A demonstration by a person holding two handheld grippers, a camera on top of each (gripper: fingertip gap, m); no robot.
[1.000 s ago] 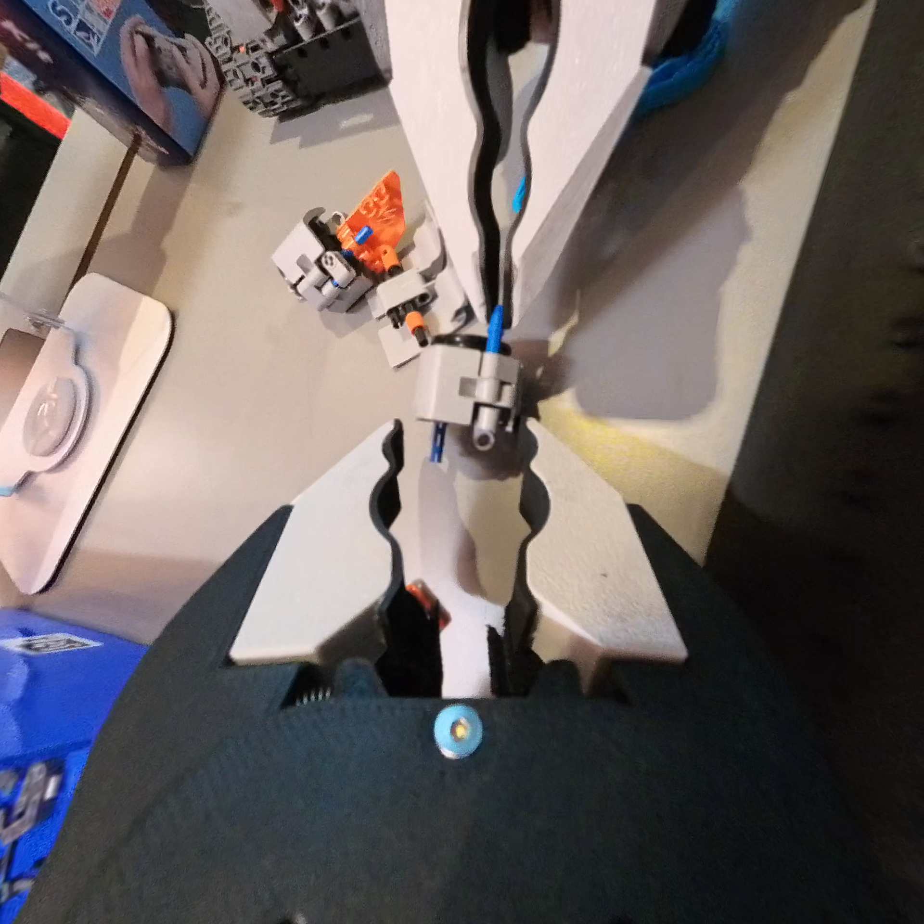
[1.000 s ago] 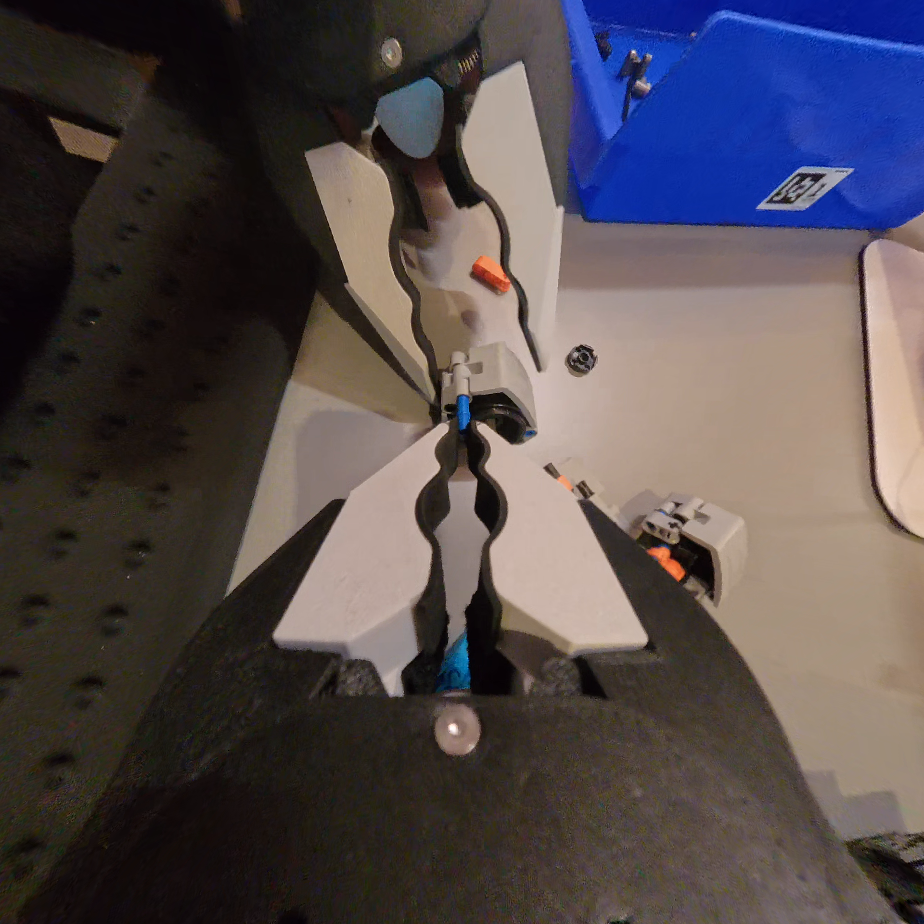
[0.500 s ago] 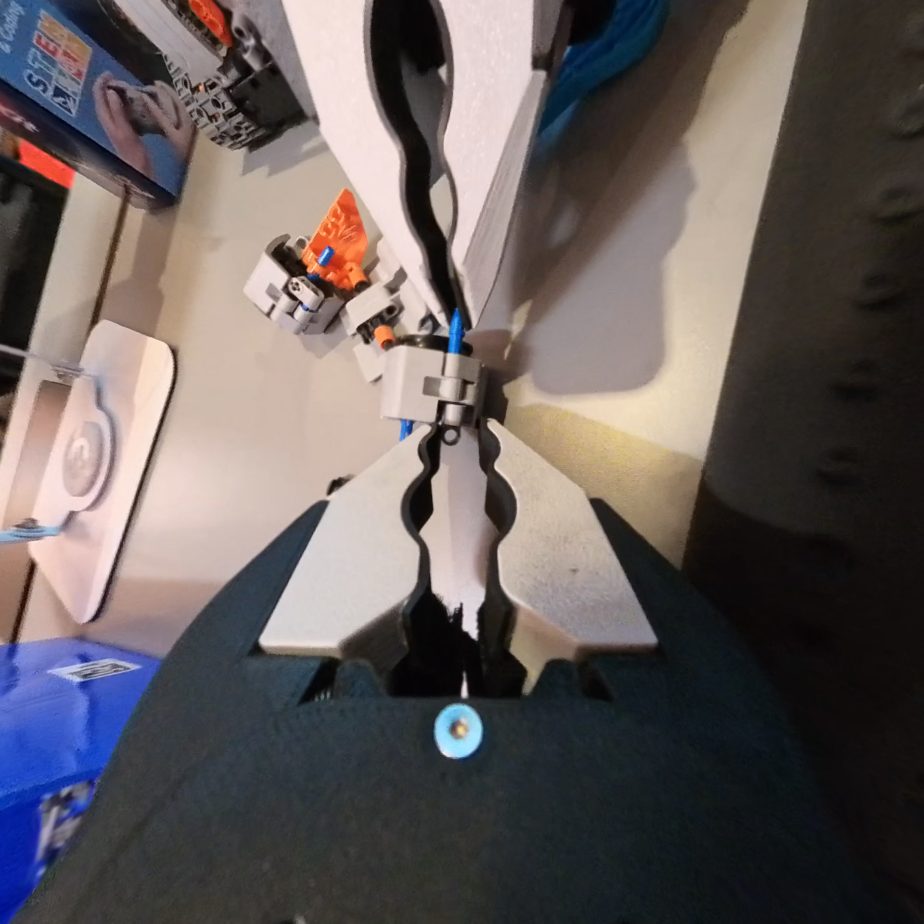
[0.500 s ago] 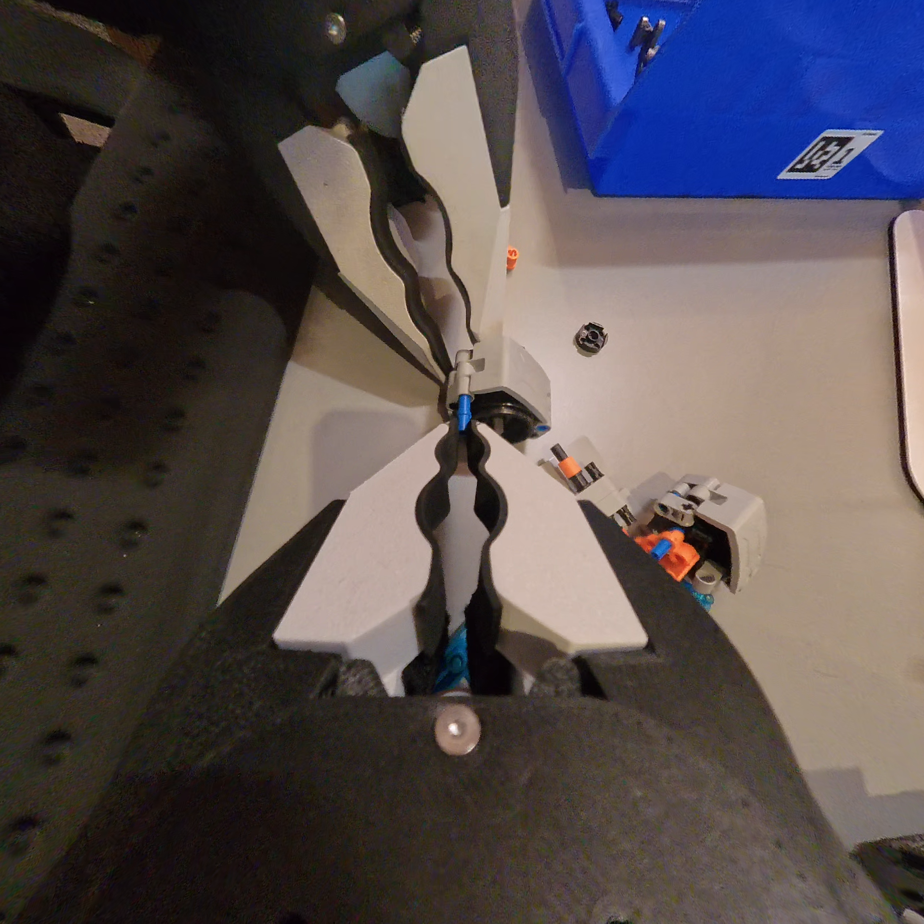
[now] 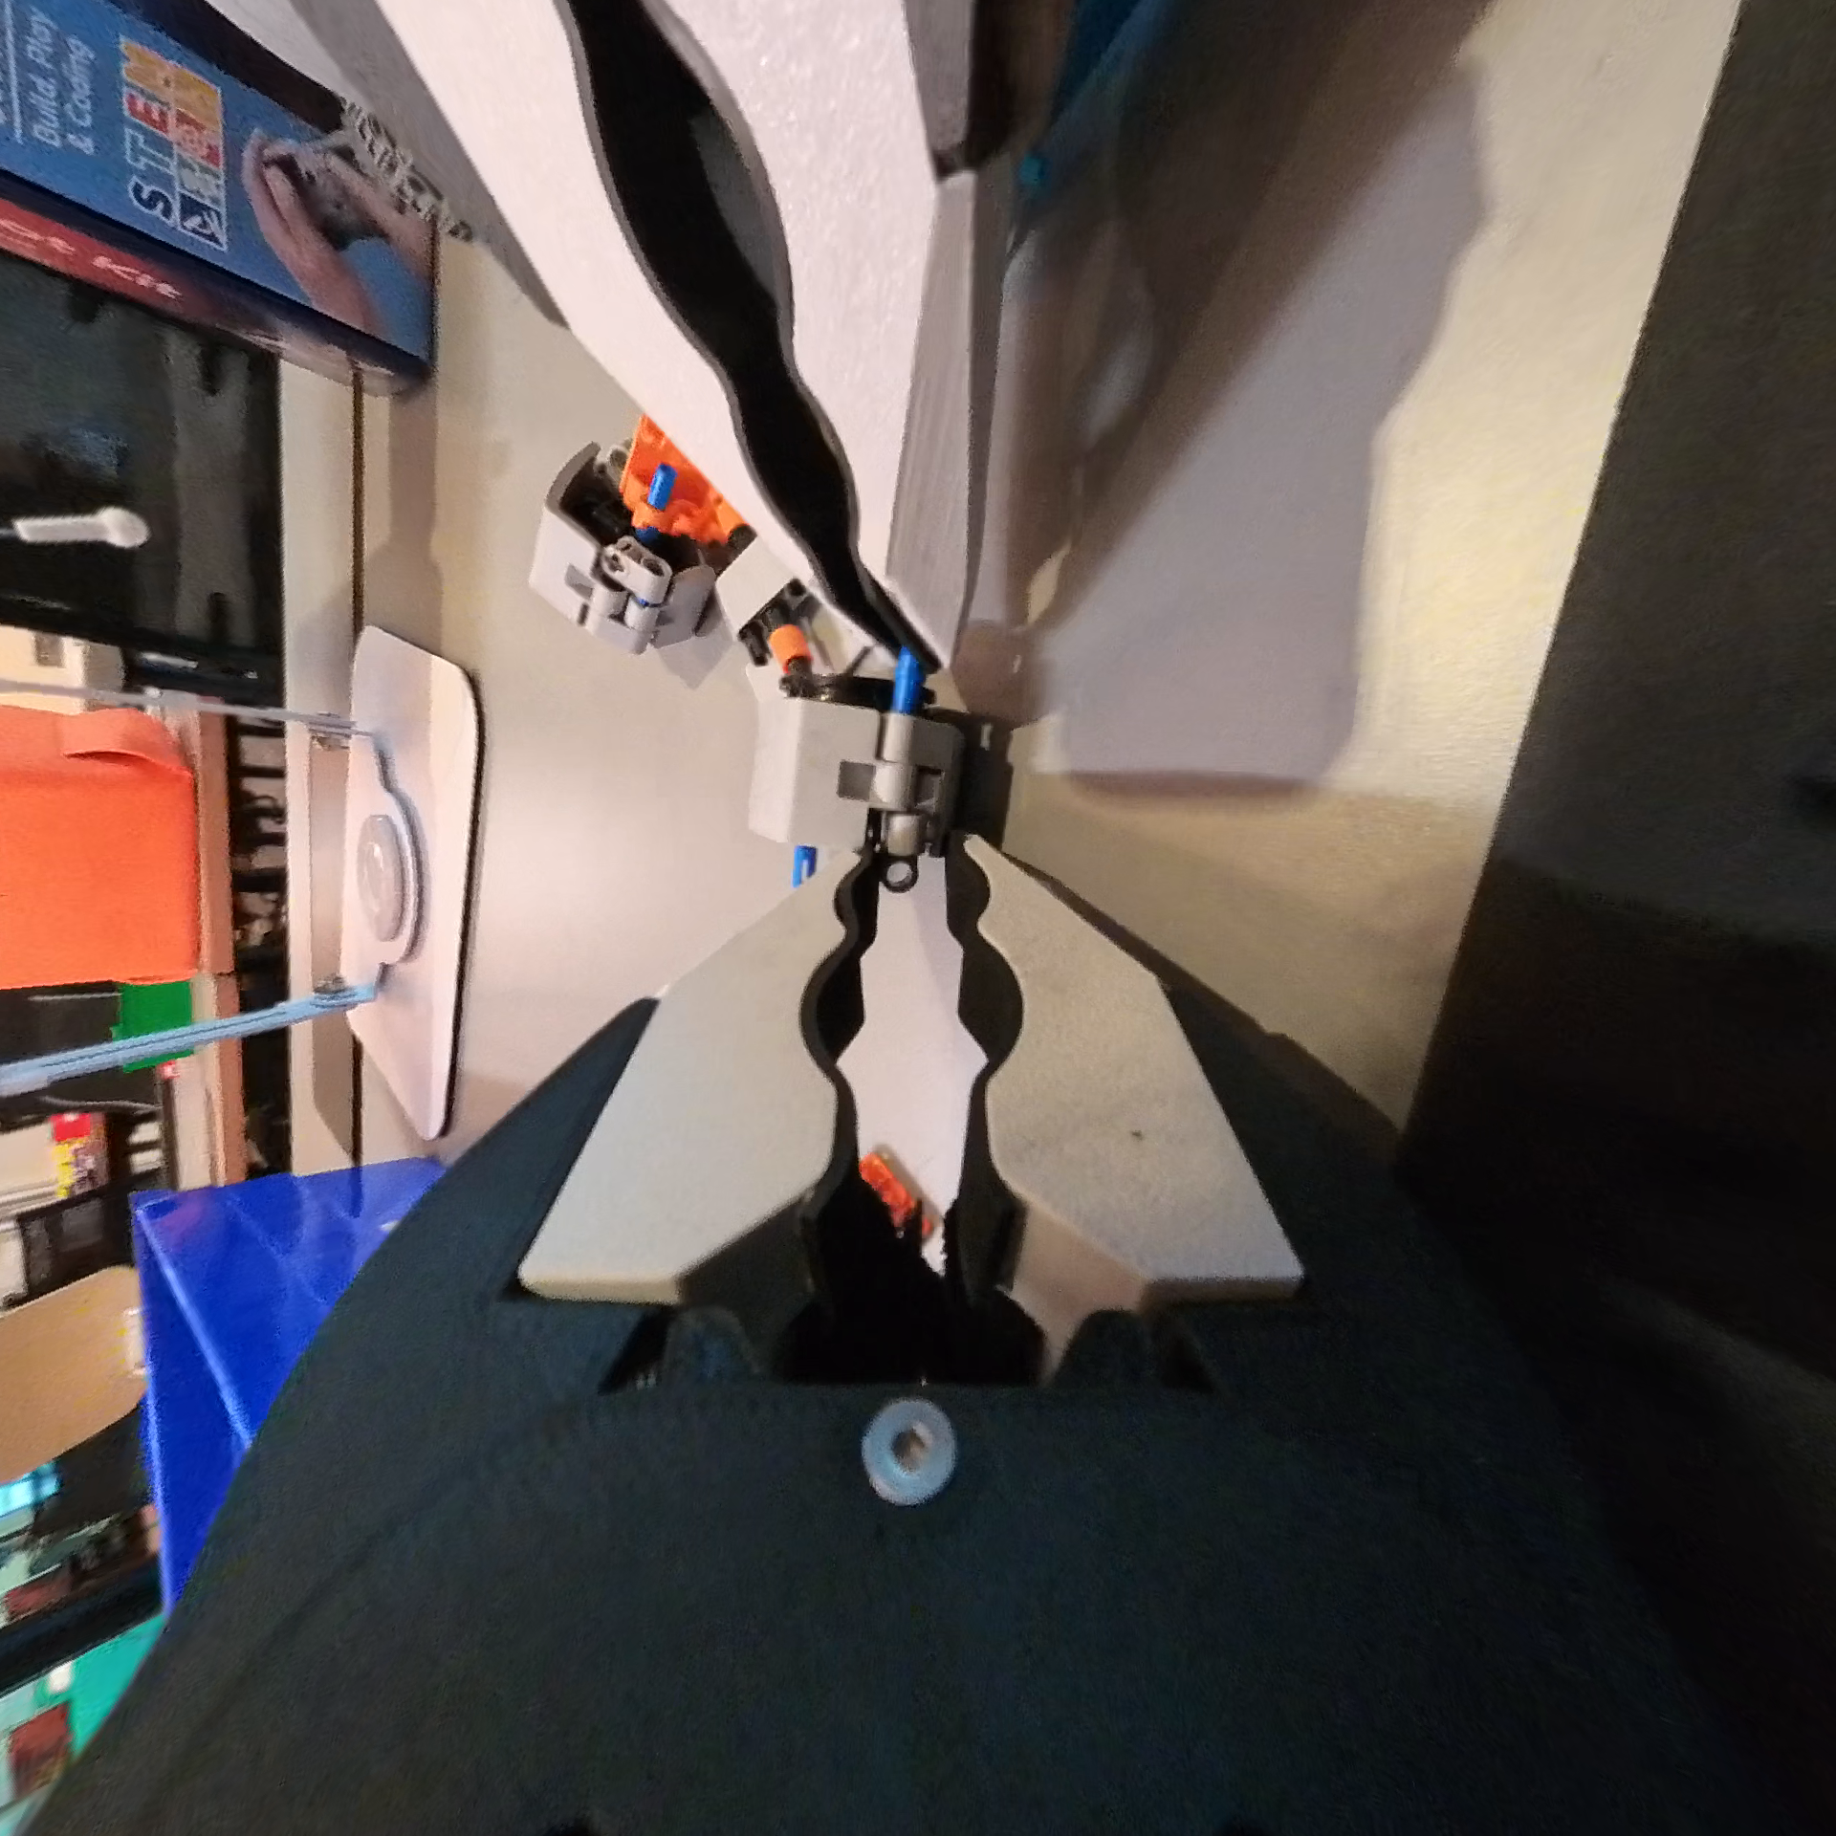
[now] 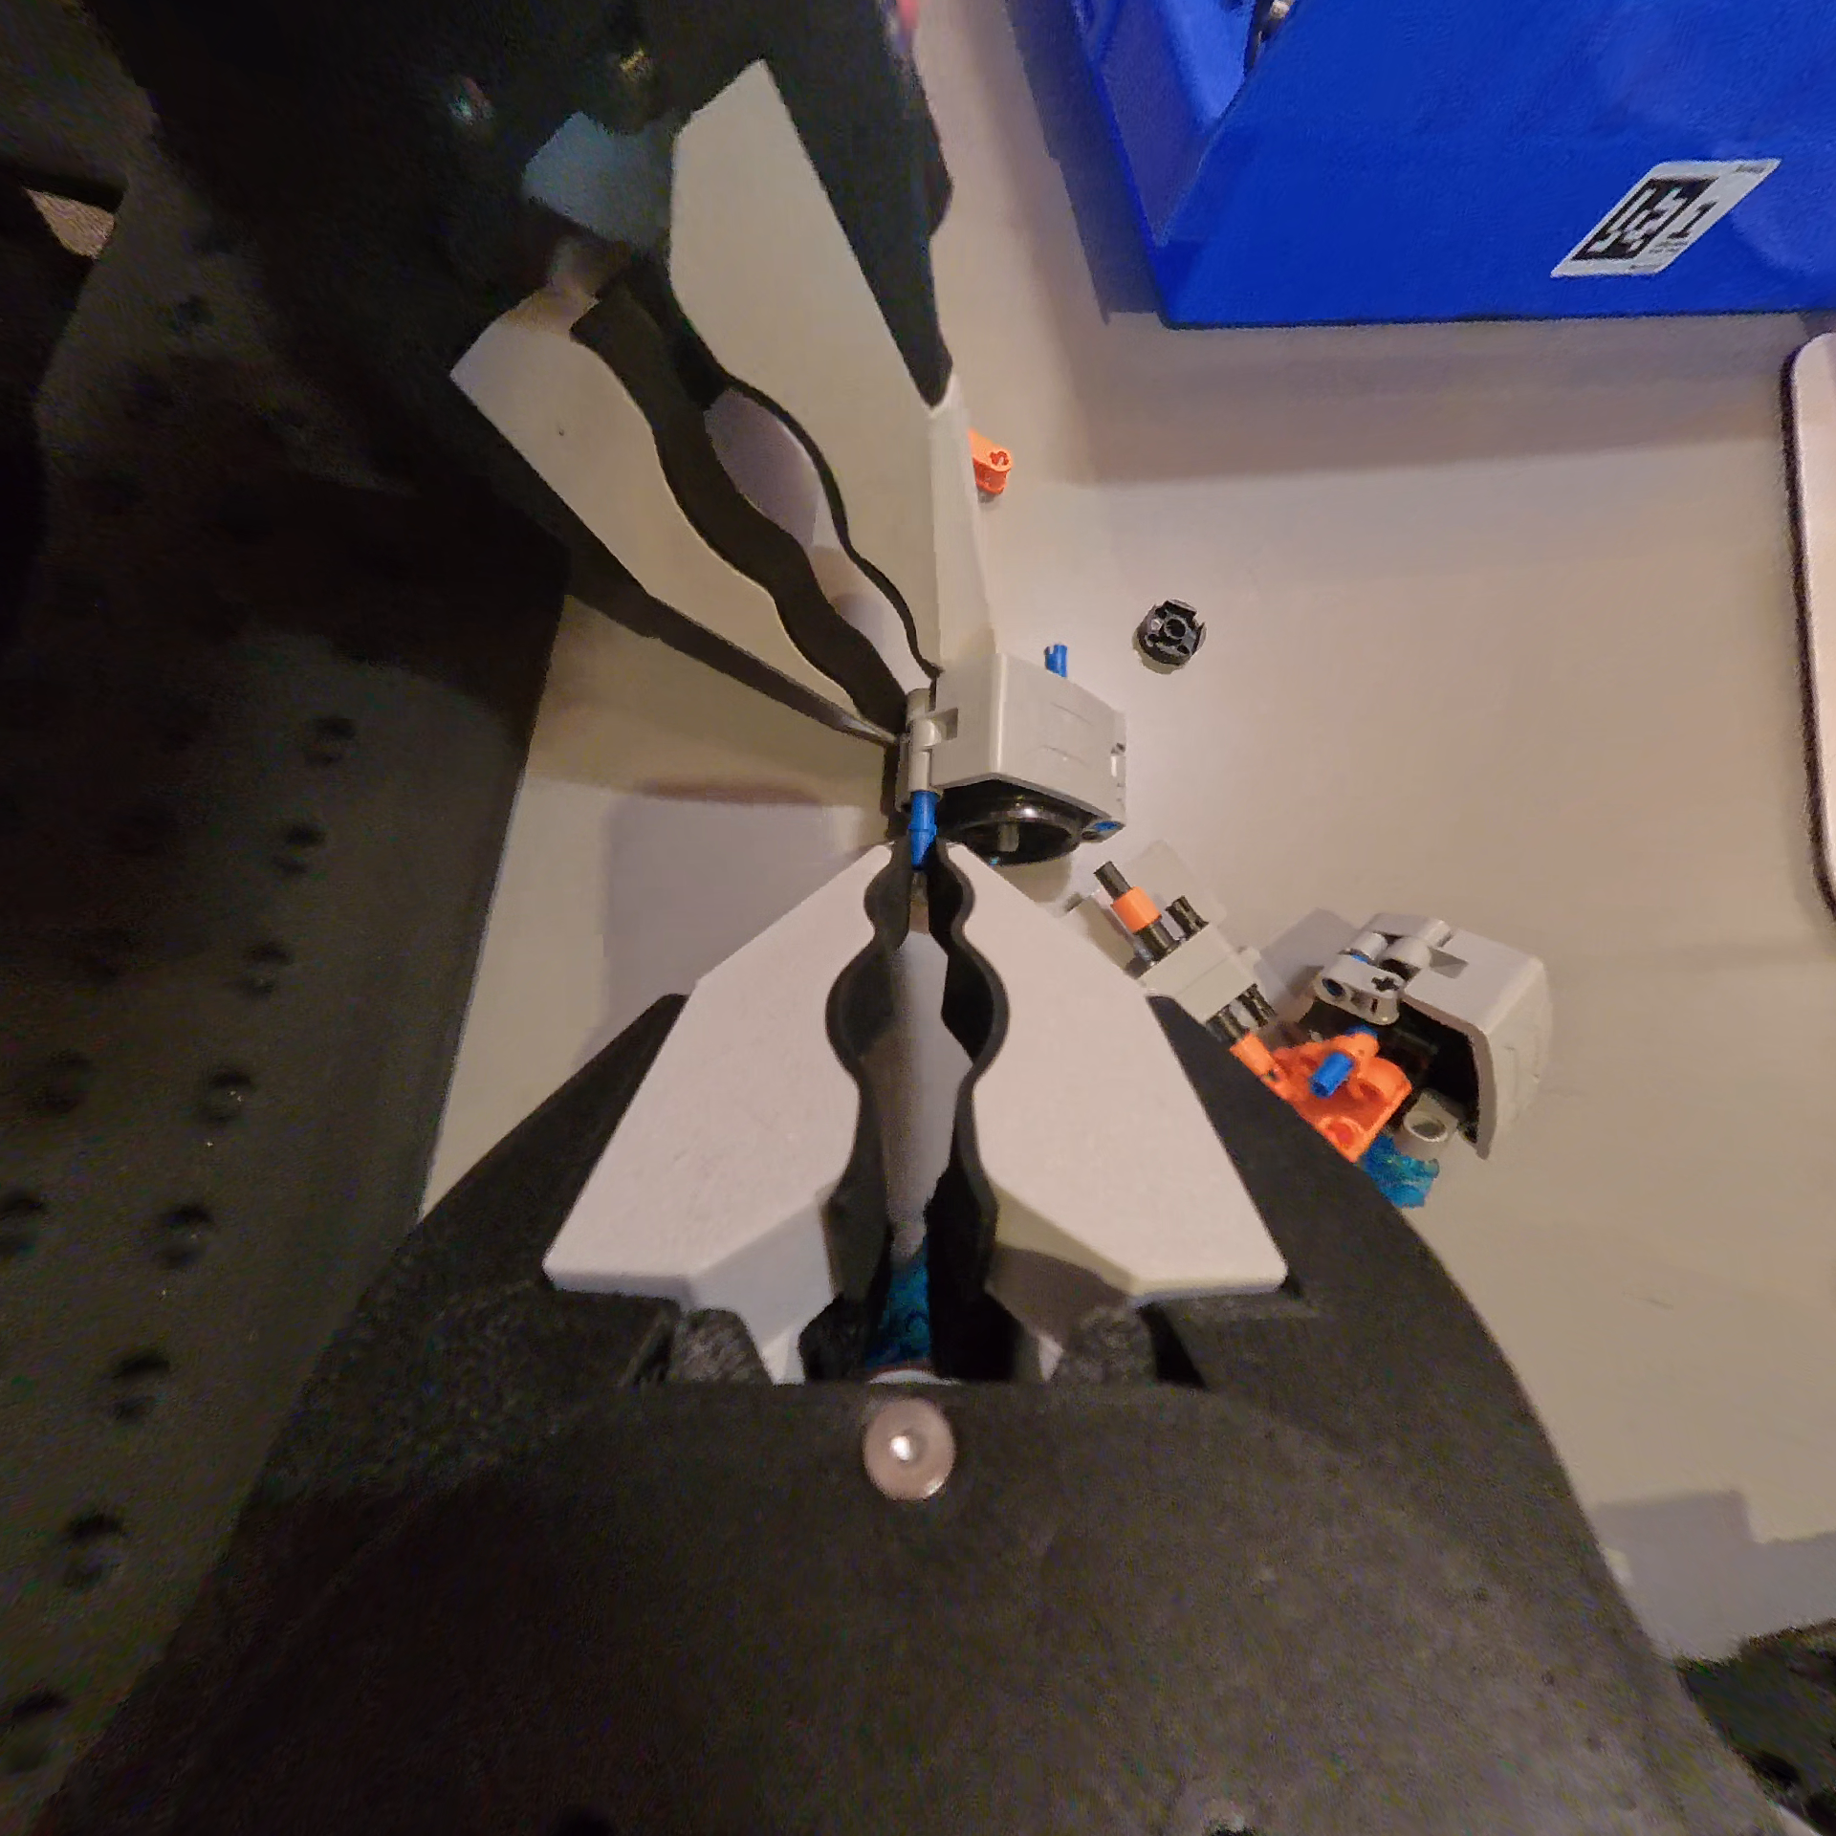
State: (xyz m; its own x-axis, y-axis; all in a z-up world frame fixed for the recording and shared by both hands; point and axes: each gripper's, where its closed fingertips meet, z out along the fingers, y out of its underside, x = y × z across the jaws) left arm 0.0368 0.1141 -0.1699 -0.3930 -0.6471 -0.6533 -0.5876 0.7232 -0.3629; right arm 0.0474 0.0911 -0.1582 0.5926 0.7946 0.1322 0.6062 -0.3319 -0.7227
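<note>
Closure of the left gripper [image 5: 906,856] is the main change: a second ago its jaws stood wide apart short of the grey block [image 5: 813,777]; now they are drawn narrow and pinched on the grey connector [image 5: 902,785] at the block's side. The right gripper [image 6: 920,866] is seen as before, clamped tight on the blue axle [image 6: 922,823] that projects from the other end of that connector. The block is thus held between the two grippers, tip facing tip. Whether the block rests on the pale table [image 6: 1441,755] or is lifted off it cannot be told.

Writing is borne by a blue printed carton [image 5: 199,179] far beyond the block in the left view, and a white coded sticker [image 6: 1661,227] is fixed to the blue bin [image 6: 1441,119] beyond the block in the right view.

Just beside the block lies a small grey piece with orange-banded black pins [image 6: 1167,934], and past it a grey-and-orange assembly [image 6: 1401,1033]. A black round part [image 6: 1173,630] lies near the block toward the bin, and an orange pin [image 6: 994,463] farther on. Bare table is left between the block and the white board [image 6: 1813,636]. On the block's opposite side the table's edge is close, met by a dark perforated surface [image 6: 199,894].
</note>
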